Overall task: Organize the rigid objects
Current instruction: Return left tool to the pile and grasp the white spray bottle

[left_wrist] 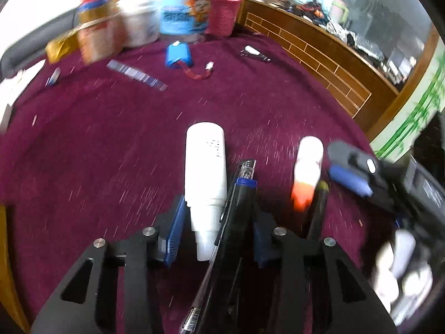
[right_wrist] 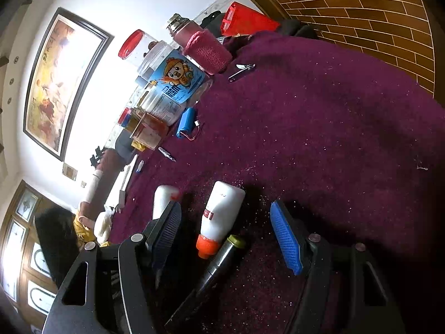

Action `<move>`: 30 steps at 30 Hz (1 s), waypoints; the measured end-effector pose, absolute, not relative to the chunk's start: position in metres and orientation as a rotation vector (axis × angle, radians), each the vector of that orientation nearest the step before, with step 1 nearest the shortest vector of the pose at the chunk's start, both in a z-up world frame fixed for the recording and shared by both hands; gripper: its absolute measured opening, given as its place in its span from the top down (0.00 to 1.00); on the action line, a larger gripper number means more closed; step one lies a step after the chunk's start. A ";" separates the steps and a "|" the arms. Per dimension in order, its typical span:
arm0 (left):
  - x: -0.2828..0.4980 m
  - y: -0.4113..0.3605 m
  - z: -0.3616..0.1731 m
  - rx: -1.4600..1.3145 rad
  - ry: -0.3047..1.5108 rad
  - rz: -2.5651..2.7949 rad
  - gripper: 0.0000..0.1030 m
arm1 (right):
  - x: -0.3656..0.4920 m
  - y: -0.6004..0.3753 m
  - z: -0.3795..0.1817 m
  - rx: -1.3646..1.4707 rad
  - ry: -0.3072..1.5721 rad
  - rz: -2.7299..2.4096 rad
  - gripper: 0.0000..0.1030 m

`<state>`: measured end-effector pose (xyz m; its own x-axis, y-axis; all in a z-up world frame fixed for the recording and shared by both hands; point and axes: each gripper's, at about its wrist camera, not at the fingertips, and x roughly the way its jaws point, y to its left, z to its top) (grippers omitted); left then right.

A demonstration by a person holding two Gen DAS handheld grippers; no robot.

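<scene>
Left wrist view, blurred: the left gripper [left_wrist: 218,222] points down at a desk [left_wrist: 111,153] covered in maroon cloth. Its blue-padded jaws stand partly closed around two things lying side by side: a plain white bottle [left_wrist: 205,164], cap end toward the camera, and a black pen [left_wrist: 242,189] with a blue band and a clear tip. The bottle is just beside the left-hand pad and the pen beside the other. Whether the pads actually press on them I cannot tell through the blur. To the right lie an orange-capped bottle [left_wrist: 307,167] with a white body, and a dark marker [left_wrist: 317,211] with an olive end. At the far edge of the desk are a blue battery pack [left_wrist: 176,57] with a red lead and a row of jars [left_wrist: 185,11].

Right wrist view, sharp: the right gripper [right_wrist: 226,231] has its jaws spread wide over the desk [right_wrist: 333,111]. The orange-capped bottle [right_wrist: 219,211] and the dark marker [right_wrist: 219,261] lie between them, touching each other near the cap and clear of both pads. The white bottle [right_wrist: 164,199] lies further left, half hidden behind the left-hand finger. Beyond are the blue battery pack [right_wrist: 185,122] and the jars [right_wrist: 172,83], one with a cartoon label.
</scene>
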<state>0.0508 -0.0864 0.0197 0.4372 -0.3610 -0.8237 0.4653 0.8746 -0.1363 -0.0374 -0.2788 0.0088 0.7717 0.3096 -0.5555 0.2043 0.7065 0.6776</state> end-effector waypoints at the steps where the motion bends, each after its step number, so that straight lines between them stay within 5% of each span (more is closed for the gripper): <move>1: 0.047 -0.078 0.020 0.097 1.003 -0.517 0.63 | -0.038 -0.278 0.009 0.800 0.706 0.064 0.40; 17: -0.015 0.006 0.035 0.057 0.940 -0.433 0.61 | -0.038 -0.273 0.010 0.750 0.708 0.052 0.40; 30: 0.035 -0.053 0.018 0.215 0.914 -0.475 0.61 | -0.037 -0.268 0.013 0.711 0.712 0.044 0.37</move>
